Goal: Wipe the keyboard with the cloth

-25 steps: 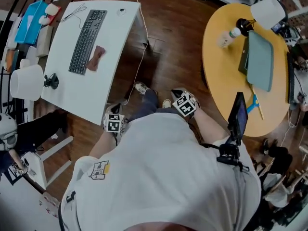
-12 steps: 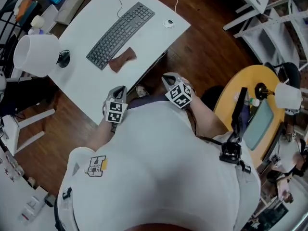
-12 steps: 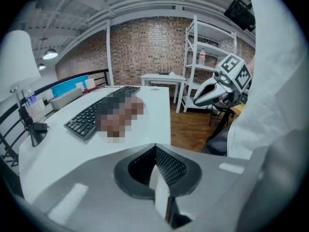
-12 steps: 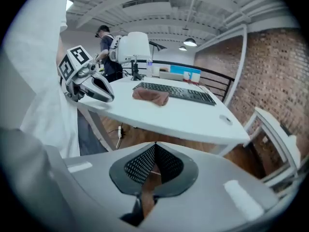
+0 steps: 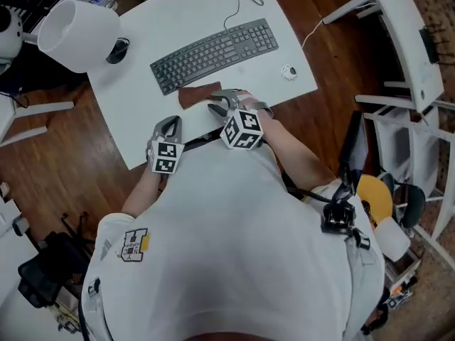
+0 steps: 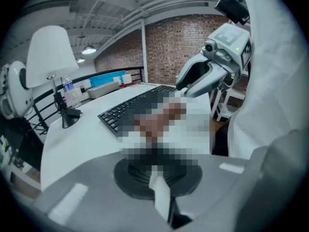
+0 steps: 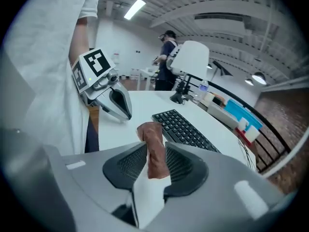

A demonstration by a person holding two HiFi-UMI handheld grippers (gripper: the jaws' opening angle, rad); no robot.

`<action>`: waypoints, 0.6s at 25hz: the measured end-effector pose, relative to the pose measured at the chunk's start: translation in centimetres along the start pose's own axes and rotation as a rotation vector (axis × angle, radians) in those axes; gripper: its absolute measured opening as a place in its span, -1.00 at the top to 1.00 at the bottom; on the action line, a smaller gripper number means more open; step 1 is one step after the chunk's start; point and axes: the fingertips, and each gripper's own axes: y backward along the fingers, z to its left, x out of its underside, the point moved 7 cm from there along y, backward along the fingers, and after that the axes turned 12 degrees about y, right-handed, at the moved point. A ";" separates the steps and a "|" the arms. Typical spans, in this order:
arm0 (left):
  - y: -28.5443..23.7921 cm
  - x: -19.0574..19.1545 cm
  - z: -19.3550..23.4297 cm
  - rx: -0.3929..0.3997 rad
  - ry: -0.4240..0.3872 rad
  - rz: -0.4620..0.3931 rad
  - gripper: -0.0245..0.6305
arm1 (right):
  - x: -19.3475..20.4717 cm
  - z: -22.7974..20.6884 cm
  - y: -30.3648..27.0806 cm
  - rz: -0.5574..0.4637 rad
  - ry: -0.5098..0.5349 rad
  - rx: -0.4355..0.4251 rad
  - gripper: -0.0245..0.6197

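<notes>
- Surface point(image 5: 142, 112): white desk top, seen from above in the head view; it carries the keyboard, the cloth and a lamp
- Keyboard point(image 5: 213, 50): black, lying slantwise across the middle of the surface, with its right end toward 2 o'clock
- Cloth point(image 5: 198, 94): small brown rag, lying crumpled on the surface just beside the keyboard's near edge, at 6 o'clock of the keyboard's left half
- Right gripper point(image 5: 217, 102): at 4 o'clock of the cloth, with its tips right at the cloth's near end; its jaws have just been opening and stand apart; in the right gripper view the cloth shows upright in the gap between the two dark pads, and neither pad presses on it
- Left gripper point(image 5: 169, 125): at 7 o'clock of the cloth, over the near edge of the surface and apart from the cloth; in the left gripper view its jaws lie together with nothing between them
- Lamp point(image 5: 77, 25): white shade on a black base, at 10 o'clock of the keyboard
- Small round white object point(image 5: 288, 72): on the surface at 4 o'clock of the keyboard's right end, near the edge
- Cable point(image 5: 234, 6): thin and dark, running from the keyboard's far edge toward 12 o'clock
</notes>
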 end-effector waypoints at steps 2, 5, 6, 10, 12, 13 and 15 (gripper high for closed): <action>-0.2 0.0 0.0 -0.056 0.049 0.006 0.93 | 0.0 -1.0 -1.3 -0.006 0.081 -0.073 0.51; -0.8 -0.2 0.0 -0.119 0.072 0.028 0.93 | 0.1 -2.1 -3.2 0.000 0.179 -0.173 0.37; -1.0 -0.3 0.1 -0.137 0.076 0.033 0.93 | 0.0 -2.2 -3.9 0.005 0.209 -0.208 0.31; -1.2 -0.8 0.7 -0.166 0.108 0.027 0.82 | -0.7 -1.7 -6.9 0.031 0.280 -0.330 0.14; -1.1 -1.1 1.2 -0.165 0.104 0.024 0.82 | -0.8 -1.6 -8.2 0.055 0.268 -0.359 0.12; -1.0 -1.3 1.6 -0.160 0.101 0.024 0.82 | -0.7 -1.6 -8.8 0.075 0.255 -0.365 0.12; -0.8 -1.3 2.2 -0.148 0.101 0.026 0.82 | -0.4 -1.5 -9.6 0.119 0.235 -0.368 0.13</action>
